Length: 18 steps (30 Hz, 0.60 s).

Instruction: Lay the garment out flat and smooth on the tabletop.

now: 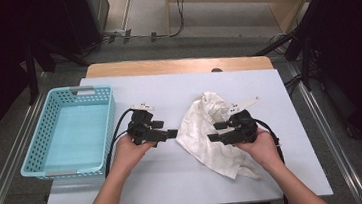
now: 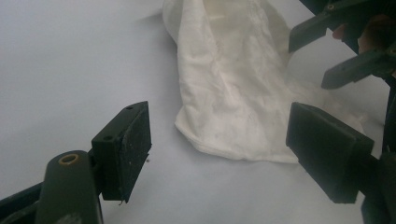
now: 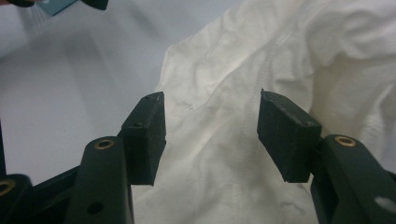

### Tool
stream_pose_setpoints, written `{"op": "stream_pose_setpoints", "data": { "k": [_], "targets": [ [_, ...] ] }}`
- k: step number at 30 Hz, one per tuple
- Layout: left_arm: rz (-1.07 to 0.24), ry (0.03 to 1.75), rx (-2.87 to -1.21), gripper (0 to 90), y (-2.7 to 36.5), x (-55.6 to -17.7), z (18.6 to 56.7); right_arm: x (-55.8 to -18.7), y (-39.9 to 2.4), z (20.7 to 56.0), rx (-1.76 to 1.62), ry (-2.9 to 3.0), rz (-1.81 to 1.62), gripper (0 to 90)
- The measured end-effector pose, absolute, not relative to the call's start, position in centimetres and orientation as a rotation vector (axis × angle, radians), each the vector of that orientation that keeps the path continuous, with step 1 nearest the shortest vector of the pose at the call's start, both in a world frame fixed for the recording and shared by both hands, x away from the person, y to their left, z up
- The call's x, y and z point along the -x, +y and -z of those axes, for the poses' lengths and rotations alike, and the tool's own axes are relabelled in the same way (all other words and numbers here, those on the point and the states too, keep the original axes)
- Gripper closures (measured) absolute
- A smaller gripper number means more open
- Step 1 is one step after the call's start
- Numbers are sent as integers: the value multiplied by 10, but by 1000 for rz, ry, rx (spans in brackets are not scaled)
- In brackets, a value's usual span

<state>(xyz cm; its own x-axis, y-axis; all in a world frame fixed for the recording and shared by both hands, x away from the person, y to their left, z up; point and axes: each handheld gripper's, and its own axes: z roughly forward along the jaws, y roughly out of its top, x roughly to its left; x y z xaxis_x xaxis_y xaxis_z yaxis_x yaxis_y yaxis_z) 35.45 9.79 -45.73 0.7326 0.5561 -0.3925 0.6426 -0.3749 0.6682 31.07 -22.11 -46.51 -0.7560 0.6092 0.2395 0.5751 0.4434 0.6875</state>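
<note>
The white cloth (image 1: 207,132) looks soft, light and floppy. Both open, empty hand-held grippers, left (image 1: 171,133) and right (image 1: 214,132), should pinch its edges beside the basket (image 1: 40,145).

No text, label, brand, number or sign can be read anywhere in these pictures.

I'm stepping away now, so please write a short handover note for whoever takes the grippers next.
Left gripper: open, holding nothing, just left of the white cloth.
Right gripper: open, holding nothing, over the cloth's middle.
Cloth: crumpled on the table, right of the blue basket.
Done: nothing gripped yet; basket looks empty.
Left: grasp the cloth; likely fold it or put it in the basket.
</note>
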Motion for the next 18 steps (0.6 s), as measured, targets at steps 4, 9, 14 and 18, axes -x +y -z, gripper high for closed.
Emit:
{"op": "stream_pose_setpoints", "data": {
  "k": [4, 9, 14, 18],
  "targets": [
    [129, 902, -2066, 226, 98, -354, 457, -306, -213, 470, -1056, 2665, -1223, 405],
    [129, 904, -2065, 227, 98, -354, 457, -302, -204, 473, -1034, 2692, -1223, 403],
    [130, 904, -2064, 227, 98, -354, 457, -296, -193, 477, -1004, 2728, -1220, 399],
    [126, 908, -2066, 227, 99, -354, 456, -293, -184, 481, -976, 2754, -1213, 399]
  ]
}}
